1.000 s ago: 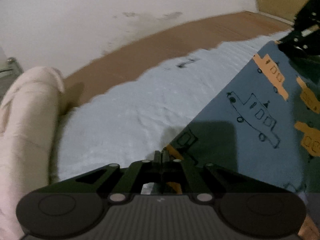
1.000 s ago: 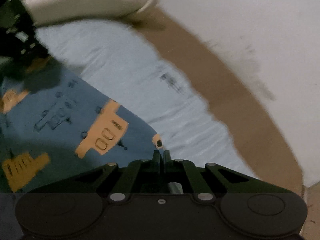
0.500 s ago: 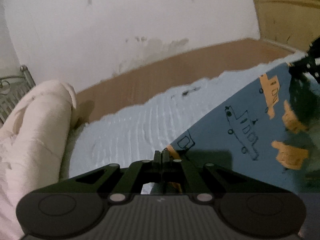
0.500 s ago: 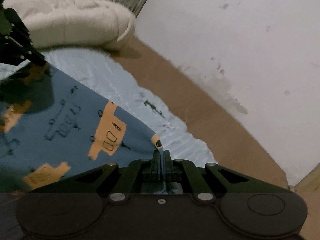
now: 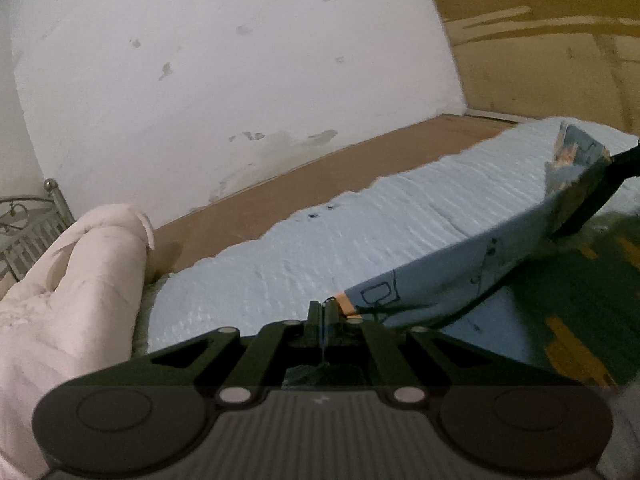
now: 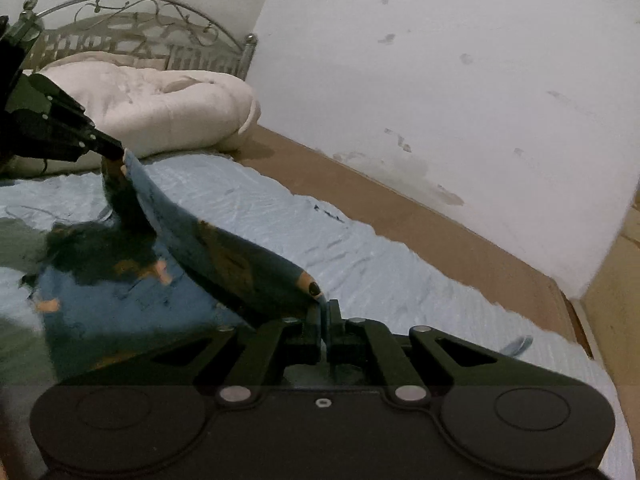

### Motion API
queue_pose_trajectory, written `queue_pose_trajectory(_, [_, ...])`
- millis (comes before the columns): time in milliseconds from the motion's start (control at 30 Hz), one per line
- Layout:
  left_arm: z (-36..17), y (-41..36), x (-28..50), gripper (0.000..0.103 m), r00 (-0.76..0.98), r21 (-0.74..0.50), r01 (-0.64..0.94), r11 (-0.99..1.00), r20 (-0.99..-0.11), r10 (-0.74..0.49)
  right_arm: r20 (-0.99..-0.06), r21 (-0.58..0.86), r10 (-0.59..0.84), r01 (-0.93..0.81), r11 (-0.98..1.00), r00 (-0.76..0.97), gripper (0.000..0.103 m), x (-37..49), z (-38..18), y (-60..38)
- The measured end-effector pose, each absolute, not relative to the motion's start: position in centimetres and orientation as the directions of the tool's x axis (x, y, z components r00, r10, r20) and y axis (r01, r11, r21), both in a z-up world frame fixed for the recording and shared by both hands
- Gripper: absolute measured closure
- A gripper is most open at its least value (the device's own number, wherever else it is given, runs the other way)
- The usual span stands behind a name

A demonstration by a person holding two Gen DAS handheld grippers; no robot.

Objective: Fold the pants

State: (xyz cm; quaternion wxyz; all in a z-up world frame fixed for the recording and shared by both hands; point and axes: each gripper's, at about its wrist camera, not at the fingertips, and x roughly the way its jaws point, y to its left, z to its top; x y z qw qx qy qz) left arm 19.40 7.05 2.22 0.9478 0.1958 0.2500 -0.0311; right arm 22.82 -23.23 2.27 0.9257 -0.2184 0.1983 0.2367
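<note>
Blue pants [image 5: 460, 272] printed with orange vehicles hang stretched between both grippers above a light blue sheet [image 5: 304, 256]. My left gripper [image 5: 322, 312] is shut on one corner of the fabric; in the right wrist view it [image 6: 114, 150] pinches that edge at the upper left. My right gripper [image 6: 325, 312] is shut on the other corner of the pants [image 6: 240, 264], and it shows as a dark shape [image 5: 608, 172] at the right of the left wrist view. Part of the cloth still lies on the sheet below the lifted edge.
A rolled pale pink quilt [image 6: 160, 112] lies at the head of the bed by a metal headboard [image 6: 132, 36]. Brown bare mattress [image 5: 320, 184] borders the sheet [image 6: 380, 264] along a stained white wall [image 5: 224, 80]. A wooden panel [image 5: 560, 40] stands at the right.
Both grippers have risen and swung across the bed, carrying the pants' edge. The fabric went from lying flat to hanging taut between them, seen edge-on.
</note>
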Motion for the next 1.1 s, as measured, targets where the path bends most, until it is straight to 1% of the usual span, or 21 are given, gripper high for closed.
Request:
queue_pose_trajectory(100, [0.4,6.3,17.5,0.103,0.855,0.357,0.187,0.915,-0.518,0.027,-0.478,-0.275,0.327,-0.492,0.826,0.816,0.103,19.2,0.9,-24.2])
queue_pose_trajectory(200, [-1.6,5.7,16.1,0.103,0.84,0.382,0.19,0.904,-0.54,0.051,-0.5,-0.24,0.301,-0.464,0.853,0.812,0.103,16.5,-1.0,-24.4])
queue_pose_trajectory(300, [-3.3,5.5,15.7,0.103,0.829,0.401,0.19,0.896,-0.555,0.073,-0.509,-0.244,0.268,-0.436,0.866,0.818,0.103,14.0,-3.2,-23.6])
queue_pose_trajectory(400, [-3.9,5.4,15.4,0.103,0.838,0.42,0.179,0.89,-0.539,0.086,-0.495,-0.231,0.244,-0.397,0.888,0.834,0.103,12.6,-4.2,-23.2])
queue_pose_trajectory(533, [-3.6,5.3,14.5,0.103,0.849,0.444,0.164,0.881,-0.518,0.103,-0.463,-0.235,0.236,-0.375,0.897,0.854,0.103,11.6,-3.7,-22.9])
queue_pose_trajectory(600, [-3.7,5.7,14.6,0.103,0.854,0.469,0.152,0.87,-0.506,0.124,-0.462,-0.242,0.244,-0.386,0.89,0.853,0.103,10.9,-3.3,-22.7])
queue_pose_trajectory(667, [-4.6,5.9,14.4,0.103,0.85,0.491,0.152,0.858,-0.508,0.14,-0.476,-0.279,0.245,-0.41,0.868,0.844,0.103,10.8,-3.5,-22.2])
queue_pose_trajectory(700, [-5.1,6.0,14.6,0.103,0.843,0.496,0.158,0.854,-0.518,0.145,-0.489,-0.296,0.24,-0.418,0.859,0.839,0.103,10.6,-4.0,-21.8])
queue_pose_trajectory(800, [-6.7,5.9,15.3,0.103,0.798,0.466,0.195,0.863,-0.587,0.137,-0.533,-0.284,0.227,-0.425,0.859,0.815,0.103,10.9,-5.6,-21.4])
queue_pose_trajectory(867, [-6.7,5.8,15.3,0.102,0.793,0.44,0.19,0.878,-0.596,0.127,-0.552,-0.269,0.217,-0.419,0.867,0.805,0.102,11.1,-6.6,-21.3])
queue_pose_trajectory(900, [-6.5,5.8,15.3,0.096,0.788,0.426,0.191,0.885,-0.603,0.121,-0.561,-0.258,0.213,-0.414,0.873,0.8,0.101,11.2,-6.8,-21.3])
queue_pose_trajectory(933, [-6.3,5.7,15.2,0.088,0.784,0.405,0.19,0.895,-0.611,0.11,-0.56,-0.249,0.214,-0.408,0.878,0.801,0.098,11.2,-6.9,-21.4])
queue_pose_trajectory(967, [-6.1,5.6,15.2,0.08,0.781,0.385,0.185,0.904,-0.616,0.103,-0.557,-0.237,0.217,-0.404,0.884,0.802,0.089,11.1,-6.8,-21.6])
queue_pose_trajectory(1000, [-5.8,5.4,15.2,0.059,0.78,0.362,0.178,0.915,-0.619,0.093,-0.554,-0.22,0.224,-0.401,0.889,0.802,0.084,11.1,-6.6,-21.9])
queue_pose_trajectory(1033, [-5.7,5.1,14.8,0.044,0.783,0.345,0.169,0.923,-0.616,0.087,-0.549,-0.205,0.232,-0.398,0.894,0.803,0.073,11.1,-6.3,-22.2])
queue_pose_trajectory(1067, [-5.4,4.6,14.7,0.04,0.788,0.323,0.16,0.933,-0.611,0.077,-0.545,-0.186,0.24,-0.395,0.9,0.803,0.061,11.0,-6.1,-22.8])
queue_pose_trajectory(1100, [-5.2,4.1,14.4,0.033,0.791,0.301,0.158,0.94,-0.608,0.062,-0.539,-0.164,0.246,-0.387,0.907,0.806,0.055,10.9,-5.8,-23.5])
